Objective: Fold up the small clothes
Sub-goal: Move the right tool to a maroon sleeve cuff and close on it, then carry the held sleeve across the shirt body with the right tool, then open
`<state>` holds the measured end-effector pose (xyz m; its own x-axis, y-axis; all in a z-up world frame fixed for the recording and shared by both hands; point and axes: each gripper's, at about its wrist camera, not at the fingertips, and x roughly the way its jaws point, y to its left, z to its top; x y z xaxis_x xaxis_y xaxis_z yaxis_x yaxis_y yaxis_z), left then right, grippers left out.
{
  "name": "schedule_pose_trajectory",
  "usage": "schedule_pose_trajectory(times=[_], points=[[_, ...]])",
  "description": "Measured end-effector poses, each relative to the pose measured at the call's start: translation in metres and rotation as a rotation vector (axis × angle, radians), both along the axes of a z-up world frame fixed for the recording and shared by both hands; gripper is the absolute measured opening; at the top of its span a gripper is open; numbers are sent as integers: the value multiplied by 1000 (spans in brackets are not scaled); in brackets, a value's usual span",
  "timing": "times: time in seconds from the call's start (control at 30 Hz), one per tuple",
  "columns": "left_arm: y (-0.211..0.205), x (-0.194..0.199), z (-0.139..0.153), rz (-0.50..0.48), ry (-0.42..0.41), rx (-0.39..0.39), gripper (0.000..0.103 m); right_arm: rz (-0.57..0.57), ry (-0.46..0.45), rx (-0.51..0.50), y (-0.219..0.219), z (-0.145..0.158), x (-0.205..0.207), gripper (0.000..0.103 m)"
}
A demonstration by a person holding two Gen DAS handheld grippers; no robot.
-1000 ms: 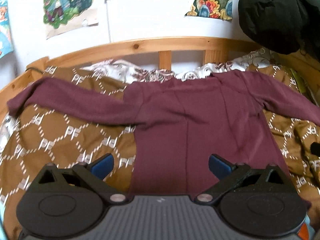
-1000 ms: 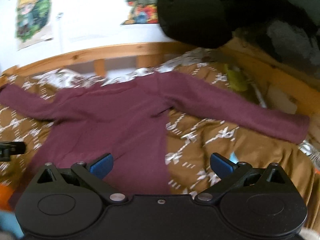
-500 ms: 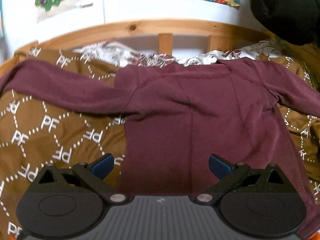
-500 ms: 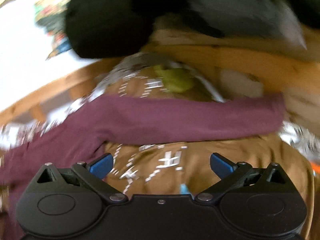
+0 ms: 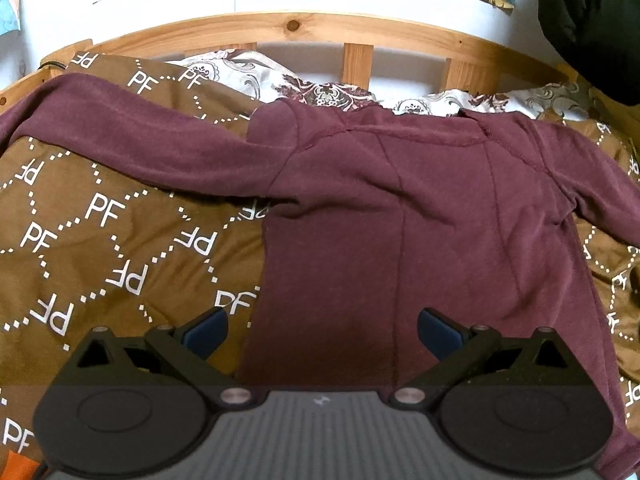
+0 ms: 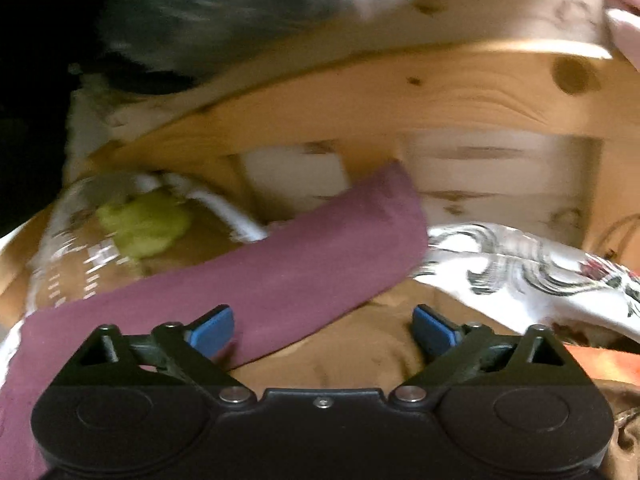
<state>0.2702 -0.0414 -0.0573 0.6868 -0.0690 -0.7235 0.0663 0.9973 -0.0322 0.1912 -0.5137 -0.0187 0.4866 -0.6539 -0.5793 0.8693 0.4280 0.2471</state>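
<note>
A maroon long-sleeved top (image 5: pixel 420 216) lies spread flat on a brown patterned duvet (image 5: pixel 100 240), sleeves out to both sides. My left gripper (image 5: pixel 322 332) is open and empty, low over the top's lower left edge. In the blurred right wrist view, the top's right sleeve (image 6: pixel 280 272) runs diagonally, its cuff up near the bed rail. My right gripper (image 6: pixel 323 330) is open and empty just above the sleeve, its left finger over the fabric.
A wooden bed frame (image 5: pixel 320 28) rings the bed; its side rail (image 6: pixel 400 92) is close ahead of the right gripper. White patterned pillows (image 5: pixel 328 92) lie at the head. A dark garment (image 5: pixel 592 20) hangs at the upper right. A green item (image 6: pixel 140 224) lies by the sleeve.
The left gripper moved closer to the top and lower. The right gripper swung right and forward, from the top's body to the end of the right sleeve near the side rail.
</note>
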Motion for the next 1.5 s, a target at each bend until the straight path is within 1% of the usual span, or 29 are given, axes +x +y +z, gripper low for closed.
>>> schedule_pose_trajectory(times=[0.1,0.13,0.2,0.23,0.27,0.3,0.33,0.37,0.43,0.53,0.67,0.8,0.93,1.0,1.03,1.07,1.1,1.13,1.17,1.23,1.33,1.37,1.5], points=[[1,-2,1,1,-3,6,102,-54,24,-43,-6,-4,7,91],[1,-3,1,2,-6,6,102,-57,21,-44,-8,-6,9,87],[2,-4,2,5,-9,2,102,-59,8,-43,-9,-9,11,76],[3,-4,3,7,-10,-1,102,-55,10,-46,-9,-11,13,65],[3,-4,3,8,-11,-4,102,-44,14,-52,-9,-11,15,49],[3,-5,4,9,-12,-6,102,-33,22,-63,-7,-12,16,40],[4,-5,5,8,-15,-10,102,-20,20,-76,-6,-12,17,26],[4,-5,5,7,-18,-12,102,-7,17,-92,-3,-10,16,15],[4,-7,7,7,-26,-13,102,18,16,-141,4,-6,17,6],[5,-9,11,9,-40,-16,102,83,-7,-226,21,2,16,0],[9,-12,16,25,-64,-18,102,198,-23,-370,49,14,21,0],[15,-14,19,47,-77,-32,102,268,-32,-428,65,21,23,0],[17,-12,18,54,-68,-43,102,322,-30,-437,75,23,22,0],[15,-12,16,47,-68,-33,102,343,-29,-382,72,22,22,0],[15,-13,15,44,-68,-26,102,324,-36,-345,70,20,18,2],[13,-13,14,40,-67,-19,102,297,-50,-302,65,18,15,20],[13,-13,12,37,-64,-14,102,257,-54,-263,57,17,12,34],[11,-12,11,35,-60,-9,102,215,-62,-237,51,15,7,61],[10,-12,9,33,-57,-6,102,172,-73,-217,44,14,3,69],[8,-12,6,25,-49,3,102,95,-72,-190,29,12,-2,69],[4,-12,2,10,-40,23,102,-11,-68,-172,5,6,-11,80],[2,-11,0,6,-37,29,102,-46,-65,-165,-4,4,-12,82],[-2,-8,-5,-5,-18,45,102,-115,-59,-86,-32,-10,-15,82]])
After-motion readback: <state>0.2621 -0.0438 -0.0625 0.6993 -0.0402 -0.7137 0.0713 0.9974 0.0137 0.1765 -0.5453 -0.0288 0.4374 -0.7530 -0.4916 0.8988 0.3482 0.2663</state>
